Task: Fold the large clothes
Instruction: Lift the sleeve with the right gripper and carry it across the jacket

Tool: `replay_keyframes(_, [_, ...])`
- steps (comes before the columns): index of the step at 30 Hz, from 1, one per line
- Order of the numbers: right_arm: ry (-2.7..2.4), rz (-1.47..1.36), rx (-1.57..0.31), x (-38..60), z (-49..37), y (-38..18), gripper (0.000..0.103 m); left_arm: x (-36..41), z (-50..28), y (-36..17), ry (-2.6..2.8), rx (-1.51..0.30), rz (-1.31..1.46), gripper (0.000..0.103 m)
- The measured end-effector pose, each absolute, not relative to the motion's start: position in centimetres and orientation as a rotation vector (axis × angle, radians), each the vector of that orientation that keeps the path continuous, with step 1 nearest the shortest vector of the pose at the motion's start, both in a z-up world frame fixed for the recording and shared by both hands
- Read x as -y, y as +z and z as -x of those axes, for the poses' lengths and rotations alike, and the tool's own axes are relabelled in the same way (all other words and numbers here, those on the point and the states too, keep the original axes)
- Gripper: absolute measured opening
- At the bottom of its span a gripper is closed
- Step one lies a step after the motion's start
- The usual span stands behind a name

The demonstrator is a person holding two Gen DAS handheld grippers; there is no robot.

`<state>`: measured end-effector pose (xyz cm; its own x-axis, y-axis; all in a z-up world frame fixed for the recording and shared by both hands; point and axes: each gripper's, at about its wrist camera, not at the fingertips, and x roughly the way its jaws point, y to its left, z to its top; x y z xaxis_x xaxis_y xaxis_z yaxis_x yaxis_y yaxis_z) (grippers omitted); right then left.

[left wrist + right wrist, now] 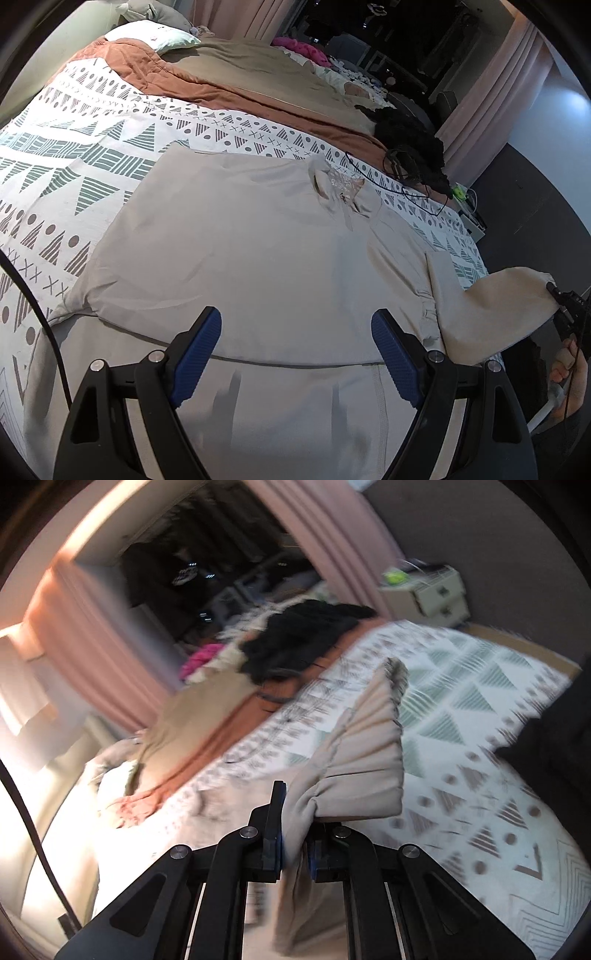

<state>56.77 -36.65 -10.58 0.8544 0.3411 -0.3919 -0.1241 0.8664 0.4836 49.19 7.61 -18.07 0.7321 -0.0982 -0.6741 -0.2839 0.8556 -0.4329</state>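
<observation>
The right gripper (295, 834) is clamped on the cuff of the beige shirt's right sleeve (354, 768), the cloth bunched between its pads and lifted off the bed (480, 716). The left gripper (295, 354) hangs with its jaws apart and empty above the beige shirt (258, 251), which lies spread flat on the patterned duvet (74, 155), collar away from the camera. The step in hand looks like the first sleeve fold; the next move calls for carrying the cuff inward across the body and laying it flat without dragging the shirt. Counted: one shirt, two grippers, one white pillow (155, 37), one black garment heap (410, 144).
</observation>
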Motion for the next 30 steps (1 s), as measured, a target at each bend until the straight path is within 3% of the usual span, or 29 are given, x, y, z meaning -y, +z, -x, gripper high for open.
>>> replay_keyframes(15, [0.451, -0.349, -0.486, 21.5, -52.2, -4.0, 0.006, -12.8, -46.0, -16.3, 0.124, -0.630, 0.715, 0.085])
replay_keyframes(22, [0.497, -0.346, -0.542, 16.3, -54.8, -6.4, 0.006, -15.5, -44.9, -16.5, 0.182, -0.607, 0.770, 0.085])
replay_keyframes(30, [0.538, -0.359, -0.678, 11.5, -59.4, -13.2, 0.006, -17.6, -44.1, -16.8, 0.268, -0.613, 0.775, 0.085])
